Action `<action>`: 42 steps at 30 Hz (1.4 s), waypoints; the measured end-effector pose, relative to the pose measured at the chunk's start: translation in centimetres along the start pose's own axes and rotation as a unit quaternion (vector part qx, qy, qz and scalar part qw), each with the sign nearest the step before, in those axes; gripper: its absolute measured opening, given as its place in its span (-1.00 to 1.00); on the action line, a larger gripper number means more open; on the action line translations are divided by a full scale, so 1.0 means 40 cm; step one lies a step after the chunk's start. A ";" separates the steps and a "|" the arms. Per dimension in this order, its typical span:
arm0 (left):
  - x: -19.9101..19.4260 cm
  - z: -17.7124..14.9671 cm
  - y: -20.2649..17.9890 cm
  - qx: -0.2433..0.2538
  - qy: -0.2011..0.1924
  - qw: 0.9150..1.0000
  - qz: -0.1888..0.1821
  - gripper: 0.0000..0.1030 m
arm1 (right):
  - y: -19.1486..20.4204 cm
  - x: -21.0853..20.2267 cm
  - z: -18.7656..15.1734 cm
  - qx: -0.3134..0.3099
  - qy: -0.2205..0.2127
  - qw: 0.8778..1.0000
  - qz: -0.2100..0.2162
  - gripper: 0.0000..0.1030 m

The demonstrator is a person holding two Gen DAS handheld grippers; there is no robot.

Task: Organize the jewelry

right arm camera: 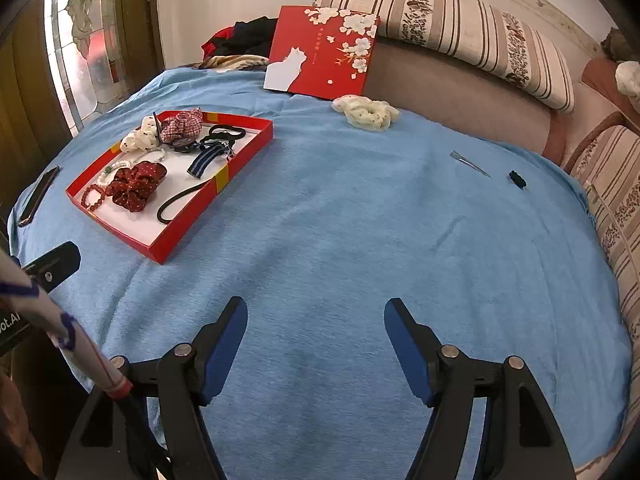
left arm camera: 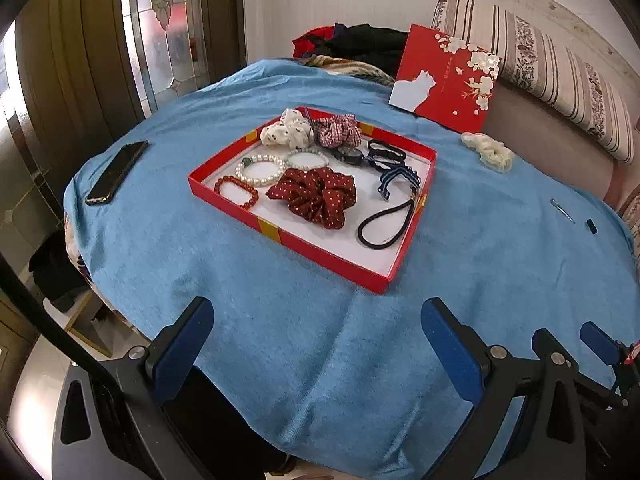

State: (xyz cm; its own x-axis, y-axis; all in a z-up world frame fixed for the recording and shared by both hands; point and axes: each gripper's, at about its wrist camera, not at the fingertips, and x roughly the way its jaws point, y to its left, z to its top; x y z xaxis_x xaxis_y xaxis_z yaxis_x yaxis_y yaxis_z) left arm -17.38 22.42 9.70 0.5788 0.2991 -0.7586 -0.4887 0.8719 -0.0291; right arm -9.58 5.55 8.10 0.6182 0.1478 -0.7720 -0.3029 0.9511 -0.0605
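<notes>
Shallow red cardboard tray (left arm camera: 404, 252) on the blue cloth-covered desk (right arm camera: 340, 220) already holds most pieces: red bead bracelet (left arm camera: 236, 191), pearl bracelet (left arm camera: 260, 169), dark red dotted scrunchie (left arm camera: 316, 196), black elastic hair loop (left arm camera: 384, 224), striped band (left arm camera: 400, 178). Left outside, judging by position: cream scrunchie (right arm camera: 366, 112) near the red flowered box lid (right arm camera: 324, 52), thin metal hair clip (right arm camera: 470, 165), small black clip (right arm camera: 517, 179). Left claw (left arm camera: 316, 344) and right claw (right arm camera: 316, 340) both spread, empty, hovering near desk edge.

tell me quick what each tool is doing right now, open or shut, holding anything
Left tool: open, holding nothing, above the blue cloth.
Right tool: open, holding nothing, also above the cloth.
</notes>
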 end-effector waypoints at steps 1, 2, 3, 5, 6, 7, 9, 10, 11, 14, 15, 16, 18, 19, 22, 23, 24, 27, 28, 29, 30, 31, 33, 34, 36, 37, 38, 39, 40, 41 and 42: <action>0.001 0.000 0.000 0.000 0.002 1.000 -0.001 1.00 | -0.001 0.000 0.000 0.000 0.000 1.000 0.000 0.46; 0.002 -0.002 -0.001 0.000 0.003 1.000 -0.003 1.00 | -0.003 0.000 0.001 0.001 0.000 1.000 0.000 0.46; 0.002 -0.002 -0.001 -0.001 0.005 1.000 -0.004 1.00 | -0.005 0.000 0.000 0.002 0.000 1.000 0.000 0.46; 0.004 -0.003 -0.002 -0.001 0.009 1.000 -0.005 1.00 | -0.007 0.001 0.000 0.004 0.001 1.000 0.000 0.46; 0.005 -0.003 -0.002 -0.001 0.010 1.000 -0.006 1.00 | -0.008 0.002 0.000 0.005 0.002 1.000 -0.001 0.46; 0.006 -0.003 -0.002 -0.001 0.011 1.000 -0.007 1.00 | -0.009 0.003 -0.001 0.005 0.003 1.000 -0.001 0.46; 0.009 -0.004 -0.004 0.001 0.014 1.000 -0.008 1.00 | -0.011 0.006 -0.001 0.004 0.004 1.000 -0.002 0.46; 0.010 -0.004 -0.004 0.001 0.015 1.000 -0.008 1.00 | -0.012 0.007 -0.001 0.004 0.005 1.000 -0.002 0.46; 0.012 -0.005 -0.005 0.002 0.016 1.000 -0.008 1.00 | -0.012 0.009 -0.001 0.003 0.007 1.000 -0.003 0.46; 0.015 -0.006 -0.007 0.006 0.017 1.000 -0.009 1.00 | -0.013 0.015 -0.001 0.002 0.011 1.000 -0.005 0.47; 0.016 -0.007 -0.009 0.007 0.017 1.000 -0.008 1.00 | -0.013 0.016 -0.001 0.002 0.012 1.000 -0.006 0.47; 0.016 -0.008 -0.010 0.008 0.018 1.000 -0.008 1.00 | -0.013 0.018 -0.001 0.002 0.014 1.000 -0.007 0.47; 0.018 -0.009 -0.012 0.010 0.018 1.000 -0.008 1.00 | -0.014 0.021 -0.002 0.002 0.016 1.000 -0.009 0.47; 0.019 -0.009 -0.012 0.010 0.019 1.000 -0.007 1.00 | -0.013 0.022 -0.002 0.003 0.017 1.000 -0.009 0.47; 0.022 -0.010 -0.012 0.010 0.021 1.000 -0.008 1.00 | -0.015 0.023 -0.002 0.005 0.018 1.000 -0.010 0.47; 0.024 -0.011 -0.012 0.010 0.022 1.000 -0.008 1.00 | -0.014 0.024 -0.002 0.005 0.018 1.000 -0.011 0.47; 0.025 -0.012 -0.013 0.010 0.023 1.000 -0.008 1.00 | -0.015 0.024 -0.001 0.005 0.018 1.000 -0.011 0.47; 0.030 -0.014 -0.012 0.010 0.026 1.000 -0.009 1.00 | -0.015 0.025 -0.001 0.005 0.018 1.000 -0.010 0.48; 0.030 -0.015 -0.012 0.009 0.027 1.000 -0.009 1.00 | -0.015 0.025 -0.001 0.004 0.018 1.000 -0.010 0.48; 0.032 -0.016 -0.012 0.009 0.029 1.000 -0.009 1.00 | -0.014 0.025 -0.002 0.004 0.019 1.000 -0.010 0.48; 0.034 -0.016 -0.011 0.009 0.030 0.999 -0.009 1.00 | -0.013 0.026 -0.002 0.003 0.019 1.000 -0.010 0.48; 0.036 -0.016 -0.010 0.008 0.032 0.999 -0.009 1.00 | -0.013 0.027 -0.002 0.002 0.020 1.000 -0.010 0.48; 0.038 -0.017 -0.007 0.006 0.035 0.999 -0.010 1.00 | -0.011 0.027 -0.003 0.000 0.021 1.000 -0.009 0.48; 0.040 -0.018 -0.007 0.006 0.036 0.999 -0.010 1.00 | -0.009 0.028 -0.003 -0.001 0.021 1.000 -0.009 0.48; 0.041 -0.019 -0.006 0.005 0.038 0.999 -0.009 1.00 | -0.004 0.028 -0.003 -0.001 0.021 1.000 -0.009 0.48; 0.042 -0.019 -0.006 0.005 0.038 0.999 -0.009 1.00 | -0.003 0.027 -0.003 -0.003 0.020 1.000 -0.009 0.48; 0.042 -0.019 -0.006 0.005 0.038 0.999 -0.009 1.00 | -0.001 0.027 -0.003 -0.003 0.020 1.000 -0.009 0.48; 0.042 -0.020 -0.005 0.004 0.038 0.999 -0.009 1.00 | 0.003 0.026 -0.003 -0.003 0.020 1.000 -0.010 0.48; 0.042 -0.020 -0.005 0.004 0.039 0.999 -0.010 1.00 | 0.006 0.026 -0.002 -0.003 0.020 1.000 -0.010 0.48; 0.043 -0.019 -0.004 0.004 0.039 0.999 -0.010 1.00 | 0.008 0.025 0.000 -0.005 0.019 1.000 -0.011 0.48; 0.043 -0.019 -0.004 0.005 0.039 0.999 -0.010 1.00 | 0.011 0.026 0.003 -0.006 0.019 1.000 -0.011 0.48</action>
State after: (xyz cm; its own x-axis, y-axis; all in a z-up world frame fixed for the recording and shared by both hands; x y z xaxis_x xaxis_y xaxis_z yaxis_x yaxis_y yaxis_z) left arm -16.80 22.47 7.91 0.5358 0.2516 -0.8060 -0.4717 0.8809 -0.0386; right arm -9.00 6.16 7.36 0.5964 0.1168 -0.7941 -0.2989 0.9505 -0.0846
